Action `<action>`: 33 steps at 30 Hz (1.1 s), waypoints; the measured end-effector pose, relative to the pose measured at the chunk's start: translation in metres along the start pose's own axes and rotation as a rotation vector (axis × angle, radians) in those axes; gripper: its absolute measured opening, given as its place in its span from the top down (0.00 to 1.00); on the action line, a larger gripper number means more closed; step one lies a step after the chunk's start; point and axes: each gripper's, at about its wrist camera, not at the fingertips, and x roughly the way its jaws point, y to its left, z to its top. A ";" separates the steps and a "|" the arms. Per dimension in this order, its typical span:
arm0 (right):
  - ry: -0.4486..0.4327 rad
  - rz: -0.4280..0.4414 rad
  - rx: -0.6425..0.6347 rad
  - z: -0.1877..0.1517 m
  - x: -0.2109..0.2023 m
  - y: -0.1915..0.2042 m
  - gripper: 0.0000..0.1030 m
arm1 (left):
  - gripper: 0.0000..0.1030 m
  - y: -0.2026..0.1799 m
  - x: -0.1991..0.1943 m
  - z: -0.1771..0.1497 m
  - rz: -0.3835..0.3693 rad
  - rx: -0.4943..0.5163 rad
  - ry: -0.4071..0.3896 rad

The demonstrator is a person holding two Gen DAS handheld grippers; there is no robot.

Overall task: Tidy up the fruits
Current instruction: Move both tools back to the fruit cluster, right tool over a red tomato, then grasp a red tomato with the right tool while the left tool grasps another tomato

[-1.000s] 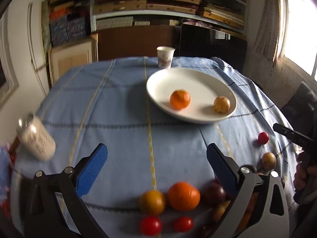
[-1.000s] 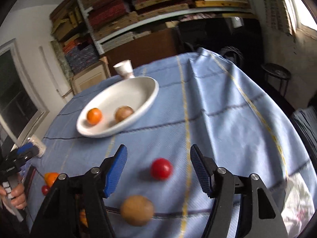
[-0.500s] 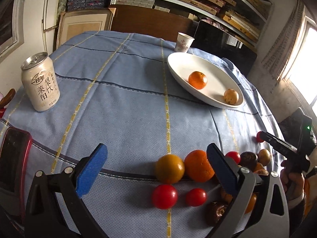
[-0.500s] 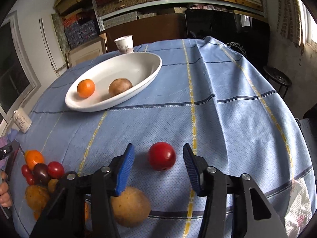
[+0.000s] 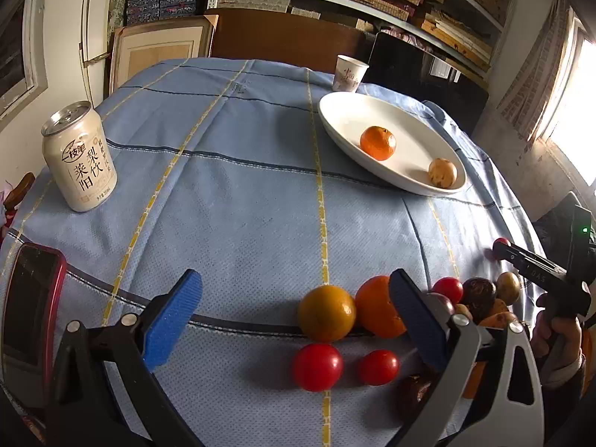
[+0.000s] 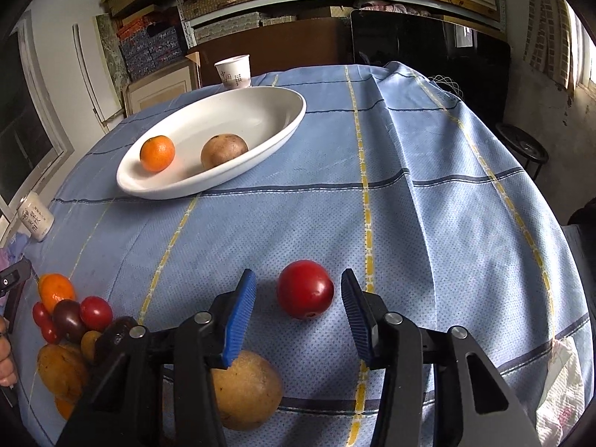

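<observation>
A red tomato (image 6: 304, 289) lies on the blue tablecloth between the fingers of my right gripper (image 6: 298, 277). The jaws are closing, with a small gap still showing on each side. A tan round fruit (image 6: 246, 395) sits under its left finger. My left gripper (image 5: 296, 276) is open wide over the cloth. A yellow-orange fruit (image 5: 326, 313) and an orange (image 5: 376, 311) lie by its right finger, with two red tomatoes (image 5: 316, 367) just nearer. The white oval plate (image 6: 130, 182) holds a mandarin (image 6: 157, 152) and a brown fruit (image 6: 223, 149).
A drink can (image 5: 79, 156) stands at the left, a paper cup (image 5: 348, 72) behind the plate, and a red-cased phone (image 5: 31, 309) at the near left edge. More dark, red and yellow fruits (image 6: 70, 320) are piled between the grippers. The cloth drops off at the right.
The right jaws have narrowed around the red tomato as the gripper dropped toward it. The left gripper has sunk and rolled toward the fruit pile, bringing the can and phone into view.
</observation>
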 end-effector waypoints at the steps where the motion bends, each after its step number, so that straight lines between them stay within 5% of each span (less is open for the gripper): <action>1: 0.007 0.000 0.000 0.000 0.001 0.000 0.60 | 0.05 0.000 0.000 0.000 0.000 0.001 0.002; 4: 0.016 -0.006 0.005 -0.001 0.003 -0.002 0.70 | 0.05 0.002 -0.001 0.001 0.005 0.002 0.000; 8: -0.004 -0.005 0.016 -0.002 -0.002 -0.004 0.70 | 0.05 0.015 -0.006 0.003 0.007 0.000 0.002; 11: -0.012 -0.016 0.028 -0.002 -0.004 -0.006 0.70 | 0.05 0.021 -0.009 -0.004 -0.083 0.059 0.038; 17: 0.011 -0.011 0.035 -0.003 0.000 -0.007 0.69 | 0.06 0.010 -0.021 -0.027 -0.120 0.216 0.021; 23: 0.011 -0.012 0.035 -0.003 0.001 -0.007 0.69 | 0.38 -0.003 -0.016 -0.035 -0.164 0.270 0.063; 33: 0.016 -0.012 0.028 -0.004 0.002 -0.006 0.69 | 0.62 -0.008 -0.009 -0.043 -0.183 0.301 0.112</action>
